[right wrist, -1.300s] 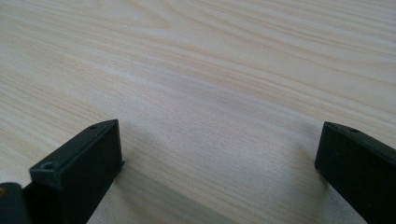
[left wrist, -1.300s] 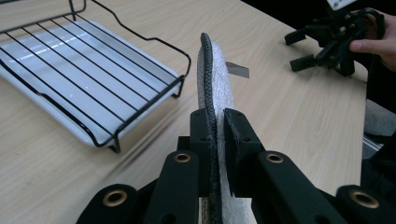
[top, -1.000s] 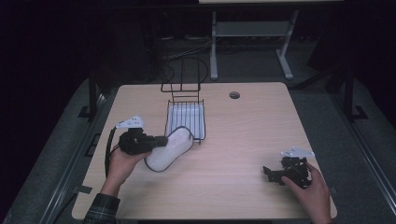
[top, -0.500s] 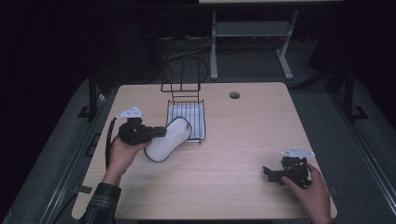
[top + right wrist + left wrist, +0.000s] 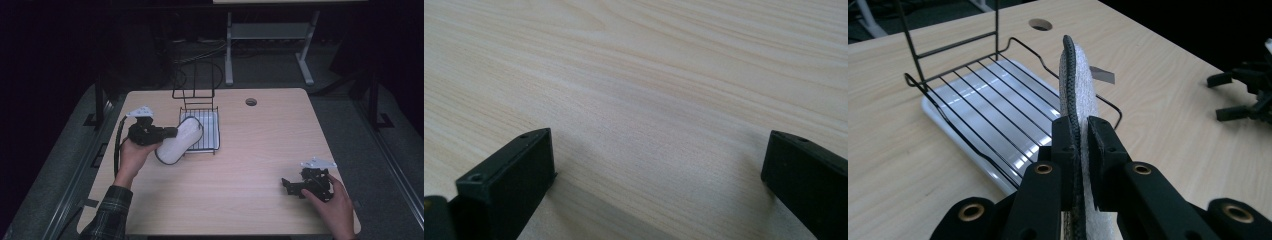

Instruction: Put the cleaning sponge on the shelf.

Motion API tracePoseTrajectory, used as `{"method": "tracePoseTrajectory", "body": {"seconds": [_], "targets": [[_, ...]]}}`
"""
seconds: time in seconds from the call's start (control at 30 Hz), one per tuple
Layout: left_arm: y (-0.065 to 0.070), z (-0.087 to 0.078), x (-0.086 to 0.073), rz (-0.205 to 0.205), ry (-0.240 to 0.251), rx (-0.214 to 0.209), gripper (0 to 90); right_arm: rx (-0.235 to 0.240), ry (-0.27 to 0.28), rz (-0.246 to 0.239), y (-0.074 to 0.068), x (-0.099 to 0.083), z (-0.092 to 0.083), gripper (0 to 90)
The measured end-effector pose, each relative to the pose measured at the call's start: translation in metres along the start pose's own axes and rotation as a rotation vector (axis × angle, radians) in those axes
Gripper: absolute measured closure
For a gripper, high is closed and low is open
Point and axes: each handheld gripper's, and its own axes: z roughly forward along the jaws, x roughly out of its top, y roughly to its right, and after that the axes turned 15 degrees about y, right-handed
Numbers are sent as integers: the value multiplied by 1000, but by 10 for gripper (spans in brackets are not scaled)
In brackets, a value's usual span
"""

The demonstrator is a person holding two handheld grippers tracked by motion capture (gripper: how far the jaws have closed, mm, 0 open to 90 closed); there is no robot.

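Note:
A flat white oval pad with a dark rim [image 5: 179,140] is clamped edge-on in my left gripper [image 5: 170,133], lifted off the table beside the left edge of a black wire rack [image 5: 200,125]. In the left gripper view the pad [image 5: 1079,85] stands upright between the two jaws of my left gripper [image 5: 1079,134], above the rack's wires [image 5: 983,95] and the white tray [image 5: 943,117] under them. My right gripper [image 5: 287,186] rests low at the table's right front corner, a hand around it. My right gripper [image 5: 659,160] has its jaws wide apart over bare wood.
The rack has a tall wire back [image 5: 195,82] at its far end. A round cable hole [image 5: 251,102] lies in the tabletop behind it. A grey metal stand [image 5: 265,35] is on the floor beyond the table. Bare wood [image 5: 250,155] spans between the hands.
The left hand has carried the pad up and away from the near side, toward the rack's left edge. The right hand and its gripper have not moved.

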Motion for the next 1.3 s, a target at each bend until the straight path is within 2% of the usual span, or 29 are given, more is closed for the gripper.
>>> {"method": "tracePoseTrajectory", "body": {"seconds": [0.67,1.07,1.2,1.3], "targets": [[-18,29,15,-17,21,32,825,1,0,1,0,0,0,2],[-28,51,18,-30,36,31,825,0,-1,1,0,0,0,2],[-30,60,16,-49,29,36,825,0,0,1,0,0,0,2],[-33,65,16,-41,19,37,825,1,0,1,0,0,0,2]]}}
